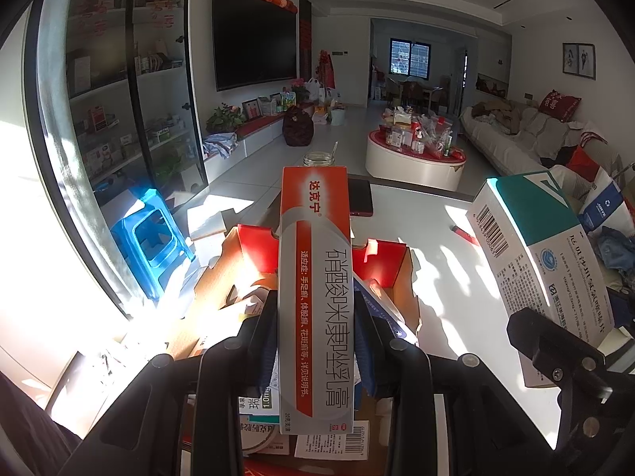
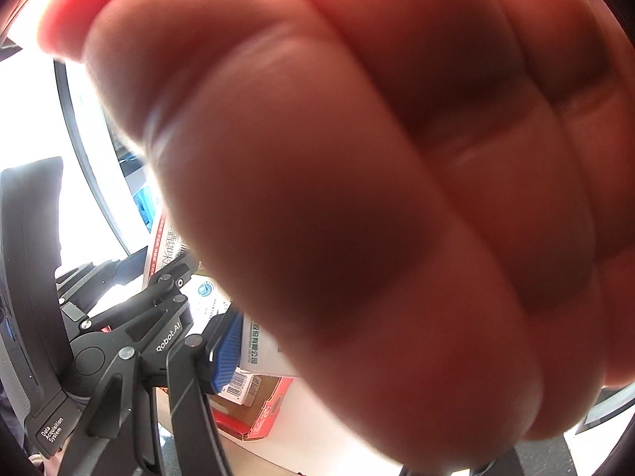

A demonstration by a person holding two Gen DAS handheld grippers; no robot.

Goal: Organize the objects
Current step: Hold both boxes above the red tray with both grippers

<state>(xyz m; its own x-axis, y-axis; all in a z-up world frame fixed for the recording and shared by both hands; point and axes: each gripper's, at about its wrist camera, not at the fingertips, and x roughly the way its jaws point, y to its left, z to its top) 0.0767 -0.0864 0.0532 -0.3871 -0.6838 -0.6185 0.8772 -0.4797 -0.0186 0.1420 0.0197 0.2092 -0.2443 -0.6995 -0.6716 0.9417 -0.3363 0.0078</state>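
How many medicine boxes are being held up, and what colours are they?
Orange and grey box, shut in the left gripper: 1
Teal and white box, held up at the right: 1
Total: 2

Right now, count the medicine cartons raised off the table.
2. The long orange-and-grey medicine carton stands clamped in the left gripper; the white-and-teal carton is raised at right, its grip unclear. Others may hide below.

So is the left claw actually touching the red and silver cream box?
Touching. The left wrist view shows the left claw clamped on the cream box, fingers pressed against both sides.
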